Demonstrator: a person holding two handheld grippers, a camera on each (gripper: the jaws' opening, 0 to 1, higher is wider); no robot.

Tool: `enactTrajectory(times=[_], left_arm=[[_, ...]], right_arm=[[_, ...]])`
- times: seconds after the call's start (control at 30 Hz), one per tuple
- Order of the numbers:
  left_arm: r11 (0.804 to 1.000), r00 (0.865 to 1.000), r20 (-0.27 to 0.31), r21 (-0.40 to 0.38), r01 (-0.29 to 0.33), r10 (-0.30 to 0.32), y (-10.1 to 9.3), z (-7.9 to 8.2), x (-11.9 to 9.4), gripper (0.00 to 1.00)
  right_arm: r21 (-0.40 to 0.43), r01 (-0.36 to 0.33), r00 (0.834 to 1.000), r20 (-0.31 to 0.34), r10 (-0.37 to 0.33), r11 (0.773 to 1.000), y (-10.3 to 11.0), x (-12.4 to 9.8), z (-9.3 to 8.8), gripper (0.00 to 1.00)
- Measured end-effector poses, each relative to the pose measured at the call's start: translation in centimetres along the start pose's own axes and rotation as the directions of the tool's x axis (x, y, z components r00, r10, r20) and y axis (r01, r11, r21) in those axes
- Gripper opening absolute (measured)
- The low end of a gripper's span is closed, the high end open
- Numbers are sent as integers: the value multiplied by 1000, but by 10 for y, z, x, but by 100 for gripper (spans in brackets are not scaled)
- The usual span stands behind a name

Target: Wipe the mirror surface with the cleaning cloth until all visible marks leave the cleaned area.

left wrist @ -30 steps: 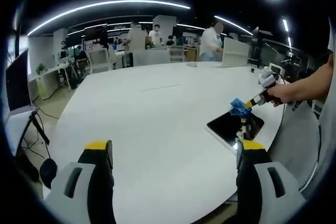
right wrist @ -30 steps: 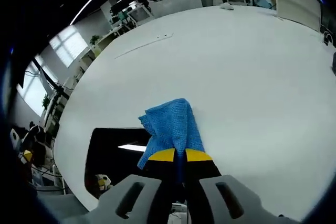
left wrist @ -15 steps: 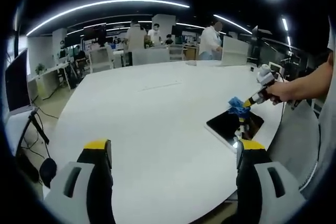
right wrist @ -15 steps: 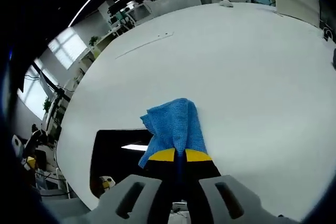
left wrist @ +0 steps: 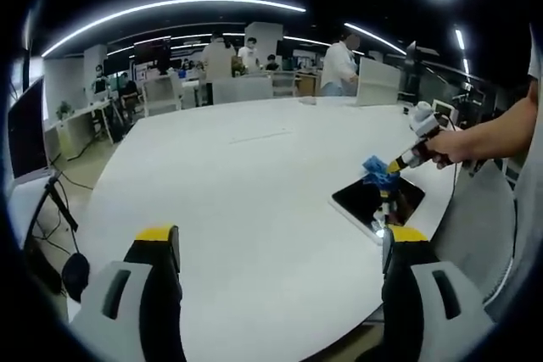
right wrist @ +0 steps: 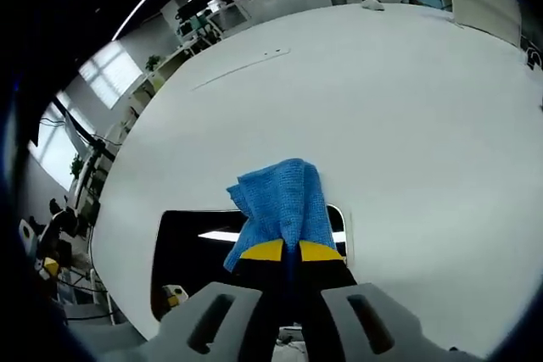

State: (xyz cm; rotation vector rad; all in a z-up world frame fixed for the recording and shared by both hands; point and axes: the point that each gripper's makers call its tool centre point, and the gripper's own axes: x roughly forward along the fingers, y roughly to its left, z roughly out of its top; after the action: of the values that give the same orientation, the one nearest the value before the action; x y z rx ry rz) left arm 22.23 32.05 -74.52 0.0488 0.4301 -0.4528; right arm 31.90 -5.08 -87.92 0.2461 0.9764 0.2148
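Observation:
A dark rectangular mirror (left wrist: pixel 376 203) (right wrist: pixel 191 252) lies flat on the white table near its right edge. My right gripper (right wrist: pixel 288 251) is shut on a blue cleaning cloth (right wrist: pixel 282 207), which hangs over the mirror's far part. In the left gripper view the right gripper (left wrist: pixel 392 166) comes in from the right, held by a person's hand, with the blue cloth (left wrist: pixel 373 169) just above the mirror's far edge. My left gripper (left wrist: pixel 276 239) stands open over bare table, well left of the mirror, with nothing between its jaws.
The big white oval table (left wrist: pixel 246 175) stretches far ahead. A small white thing (right wrist: pixel 370 6) lies at its far side. Desks, chairs and several people (left wrist: pixel 339 65) stand beyond. A monitor and cables (left wrist: pixel 30 146) sit left of the table.
The right gripper with the cloth has shifted a little toward the mirror's far edge, so more of the mirror shows under it. The left gripper has stayed put.

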Motion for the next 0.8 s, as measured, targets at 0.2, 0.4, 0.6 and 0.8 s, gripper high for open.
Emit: enactTrajectory(times=[0.2, 0.4, 0.6, 0.8], left_arm=[[1000, 1000, -8, 29, -4, 4, 0, -3, 0, 99], [1000, 1000, -11, 22, 17, -17, -5, -4, 0, 99], [999, 1000, -11, 23, 28, -28, -6, -3, -2, 99], [999, 1000, -9, 21, 30, -30, -2, -2, -8, 99]], right_arm=[[0, -4, 1000, -6, 4, 1000, 6, 3, 0, 0], [-1, -7, 1000, -11, 7, 1000, 19, 3, -1, 0], [-23, -24, 999, -24, 24, 999, 35, 11, -1, 0], [-20, -34, 999, -33, 34, 999, 52, 14, -2, 0]])
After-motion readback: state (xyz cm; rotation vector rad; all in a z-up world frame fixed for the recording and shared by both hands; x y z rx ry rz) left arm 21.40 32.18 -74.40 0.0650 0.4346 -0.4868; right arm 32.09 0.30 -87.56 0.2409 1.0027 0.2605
